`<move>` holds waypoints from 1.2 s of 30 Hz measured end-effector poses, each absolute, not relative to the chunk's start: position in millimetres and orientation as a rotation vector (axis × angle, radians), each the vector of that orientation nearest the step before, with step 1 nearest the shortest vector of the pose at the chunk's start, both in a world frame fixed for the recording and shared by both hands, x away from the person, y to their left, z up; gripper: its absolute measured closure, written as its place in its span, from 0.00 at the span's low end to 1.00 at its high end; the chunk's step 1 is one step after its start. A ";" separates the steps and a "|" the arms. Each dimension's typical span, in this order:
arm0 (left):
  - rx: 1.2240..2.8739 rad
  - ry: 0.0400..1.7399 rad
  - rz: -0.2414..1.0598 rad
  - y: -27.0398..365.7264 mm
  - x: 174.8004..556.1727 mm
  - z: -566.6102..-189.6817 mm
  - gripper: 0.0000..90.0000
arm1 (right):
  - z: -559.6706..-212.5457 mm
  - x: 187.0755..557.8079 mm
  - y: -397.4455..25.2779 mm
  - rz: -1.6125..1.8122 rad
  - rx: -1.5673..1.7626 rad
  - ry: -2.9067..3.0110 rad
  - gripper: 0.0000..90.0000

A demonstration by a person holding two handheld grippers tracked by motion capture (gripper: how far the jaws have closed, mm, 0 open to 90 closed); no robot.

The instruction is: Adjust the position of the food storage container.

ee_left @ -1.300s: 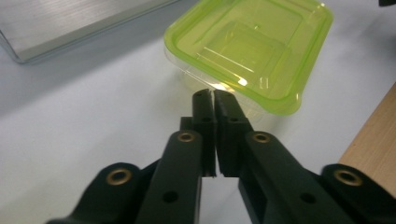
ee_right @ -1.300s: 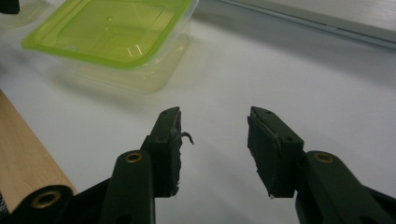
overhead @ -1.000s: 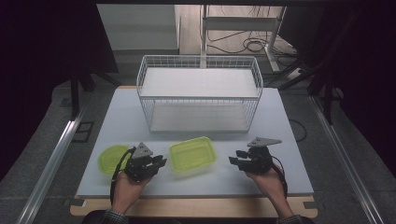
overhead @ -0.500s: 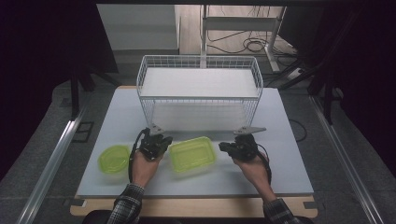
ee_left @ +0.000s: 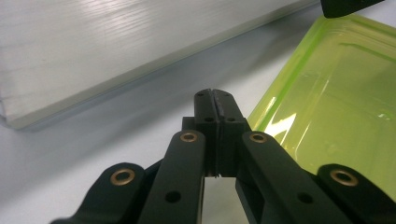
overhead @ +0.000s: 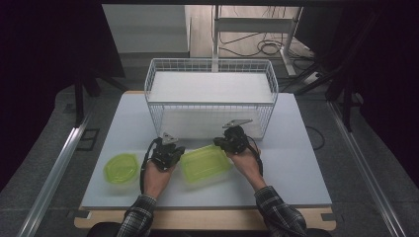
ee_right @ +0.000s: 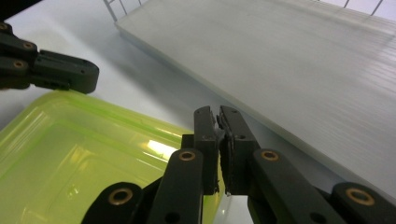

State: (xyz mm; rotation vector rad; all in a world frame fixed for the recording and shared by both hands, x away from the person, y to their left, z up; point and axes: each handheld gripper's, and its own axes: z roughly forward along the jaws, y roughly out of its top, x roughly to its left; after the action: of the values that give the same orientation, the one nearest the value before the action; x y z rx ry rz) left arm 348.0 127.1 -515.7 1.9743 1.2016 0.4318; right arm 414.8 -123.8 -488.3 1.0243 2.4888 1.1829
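Dark room around a white table, cables on the floor at upper centre. Wire basket at frame centre, white panel inside, probably the destination. Green rectangular container just below it, lower centre, flanked for a two-sided grip. Round green lid apart at lower left. Left gripper clenched on nothing, just beside the container's rim. Right gripper at the far rim, jaws nearly together, a sliver of gap; rim contact hidden. Basket's lower wires cut off in both gripper views.
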 end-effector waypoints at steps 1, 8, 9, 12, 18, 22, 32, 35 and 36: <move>1.970 1.202 0.430 126.5 346.8 -515.1 1.00 | -488.3 414.8 -123.8 1.183 1.024 2.489 0.95; 1.991 1.179 0.430 121.1 342.7 -514.0 1.00 | -485.1 408.9 -130.5 1.177 1.033 2.478 0.93; 1.989 1.180 0.428 121.1 342.9 -514.1 1.00 | -485.2 411.8 -129.6 1.189 1.041 2.473 0.93; 1.991 1.177 0.426 121.5 343.3 -514.1 1.00 | -487.5 420.4 -121.9 1.173 1.013 2.478 0.92; 2.001 1.156 0.405 119.0 341.3 -513.8 1.00 | -492.6 419.7 -121.2 1.150 1.025 2.516 0.95; 2.016 1.126 0.387 113.2 334.8 -513.2 1.00 | -490.7 408.8 -126.2 1.130 1.008 2.528 0.95; 2.008 1.078 0.385 115.2 318.5 -503.8 0.98 | -484.7 379.1 -150.7 1.201 1.013 2.496 0.88; 1.995 1.049 0.360 124.6 309.9 -499.4 0.95 | -483.0 372.4 -158.3 1.222 1.009 2.486 0.82; 1.998 1.045 0.366 126.9 305.0 -499.6 0.88 | -483.0 365.0 -167.0 1.235 1.015 2.484 0.74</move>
State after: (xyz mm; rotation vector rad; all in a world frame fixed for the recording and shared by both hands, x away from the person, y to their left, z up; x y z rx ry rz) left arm 305.0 126.9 -499.6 1.9976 1.0446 0.3663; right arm 365.0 -167.0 -483.0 1.0148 2.4840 1.2345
